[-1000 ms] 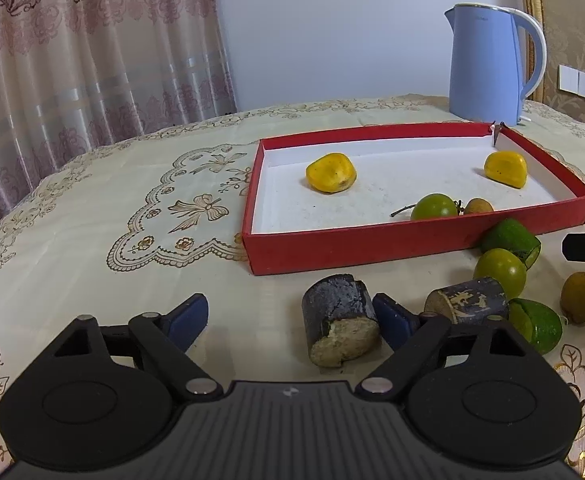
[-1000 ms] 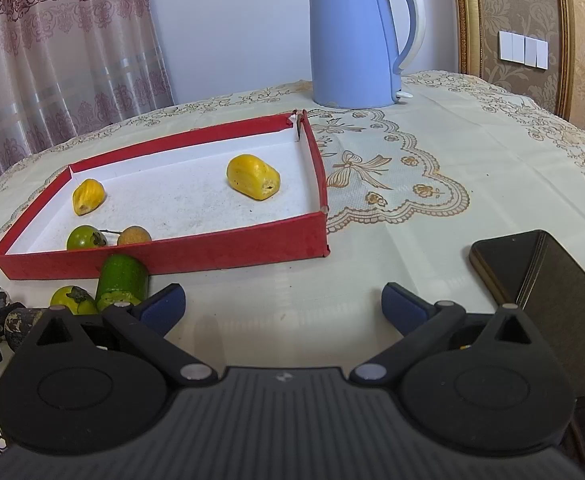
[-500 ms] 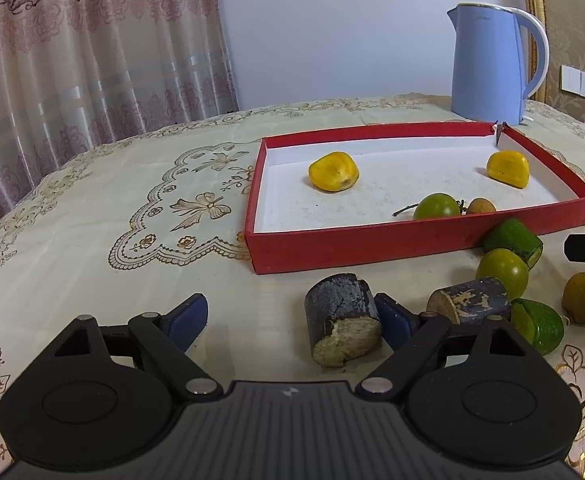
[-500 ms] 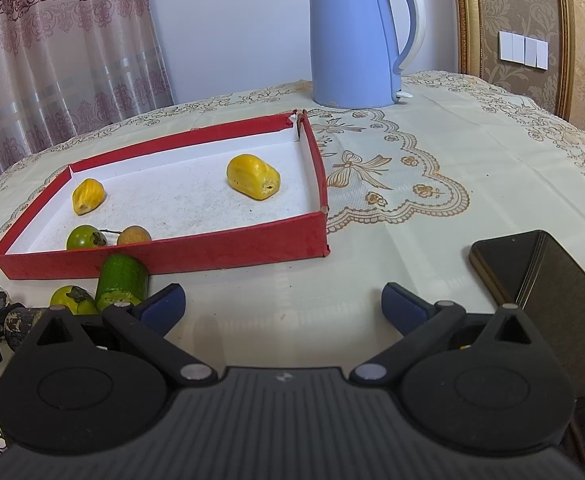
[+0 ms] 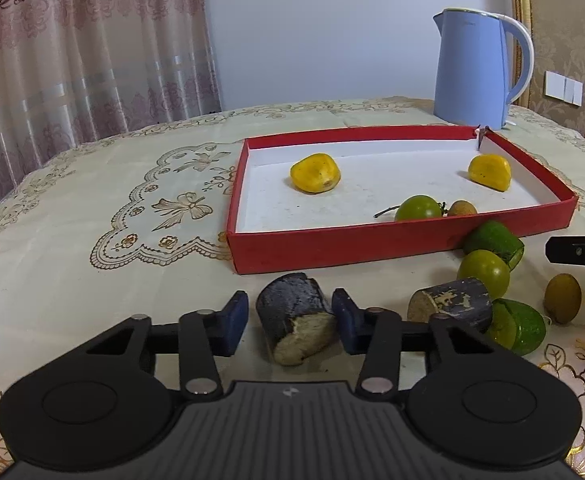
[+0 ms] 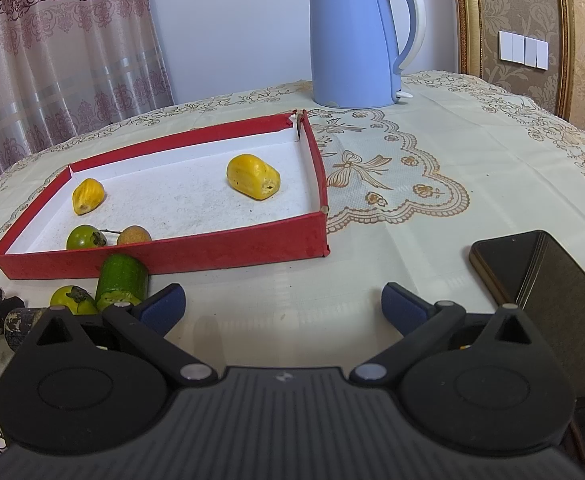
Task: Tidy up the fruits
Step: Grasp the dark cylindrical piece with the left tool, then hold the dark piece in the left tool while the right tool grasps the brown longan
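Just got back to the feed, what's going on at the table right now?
Fruit is being sorted into the red box. The left gripper has just been closing around a dark chunk lying in front of the box; its pads sit close on both sides, though a firm grip isn't clear yet. The right gripper hangs open over bare tablecloth, holding nothing. Four pieces are already in the box; several more lie outside it.
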Action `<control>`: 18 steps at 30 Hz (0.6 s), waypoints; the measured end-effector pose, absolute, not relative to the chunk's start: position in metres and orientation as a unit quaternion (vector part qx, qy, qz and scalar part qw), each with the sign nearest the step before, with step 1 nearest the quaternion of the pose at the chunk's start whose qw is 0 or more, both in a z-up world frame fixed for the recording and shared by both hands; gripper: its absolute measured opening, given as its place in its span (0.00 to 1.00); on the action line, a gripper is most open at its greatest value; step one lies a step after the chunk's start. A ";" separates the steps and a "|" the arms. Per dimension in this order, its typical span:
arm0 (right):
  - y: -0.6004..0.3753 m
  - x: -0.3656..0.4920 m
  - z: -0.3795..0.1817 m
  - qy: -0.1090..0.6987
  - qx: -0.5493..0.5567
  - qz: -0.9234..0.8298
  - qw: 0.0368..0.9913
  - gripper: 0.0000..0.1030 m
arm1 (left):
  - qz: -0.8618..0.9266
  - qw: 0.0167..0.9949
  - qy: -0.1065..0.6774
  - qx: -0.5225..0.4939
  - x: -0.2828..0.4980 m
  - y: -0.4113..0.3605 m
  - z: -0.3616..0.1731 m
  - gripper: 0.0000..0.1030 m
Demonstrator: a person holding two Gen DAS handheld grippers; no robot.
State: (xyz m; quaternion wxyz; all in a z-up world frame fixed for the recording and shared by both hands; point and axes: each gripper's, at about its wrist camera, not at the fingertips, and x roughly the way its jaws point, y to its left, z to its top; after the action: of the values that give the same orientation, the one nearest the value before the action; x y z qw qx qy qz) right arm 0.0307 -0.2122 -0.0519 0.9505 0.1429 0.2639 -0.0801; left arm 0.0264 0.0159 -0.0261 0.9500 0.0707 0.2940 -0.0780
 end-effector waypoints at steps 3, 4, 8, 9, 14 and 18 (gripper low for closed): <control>-0.212 0.031 -0.052 0.264 0.143 -0.080 0.951 1.00 | -0.080 0.950 0.294 0.071 0.026 0.015 -0.026 0.38; -0.212 0.031 -0.052 0.264 0.143 -0.080 0.951 1.00 | -0.078 0.950 0.294 0.071 0.026 0.016 -0.026 0.38; -0.212 0.031 -0.052 0.263 0.145 -0.079 0.951 1.00 | -0.074 0.951 0.293 0.069 0.027 0.017 -0.026 0.38; -0.212 0.031 -0.052 0.263 0.146 -0.079 0.951 1.00 | -0.073 0.951 0.293 0.069 0.027 0.017 -0.026 0.38; -0.213 0.029 -0.052 0.260 0.149 -0.078 0.951 1.00 | -0.070 0.951 0.292 0.069 0.027 0.017 -0.025 0.38; -0.215 0.028 -0.053 0.257 0.156 -0.075 0.951 1.00 | -0.067 0.952 0.291 0.068 0.027 0.017 -0.025 0.38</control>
State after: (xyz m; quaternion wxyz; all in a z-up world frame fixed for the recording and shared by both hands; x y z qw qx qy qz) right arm 0.0283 -0.2152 -0.0525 0.9507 0.1556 0.2574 -0.0754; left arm 0.0270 0.0174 -0.0254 0.9519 0.0676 0.2914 -0.0669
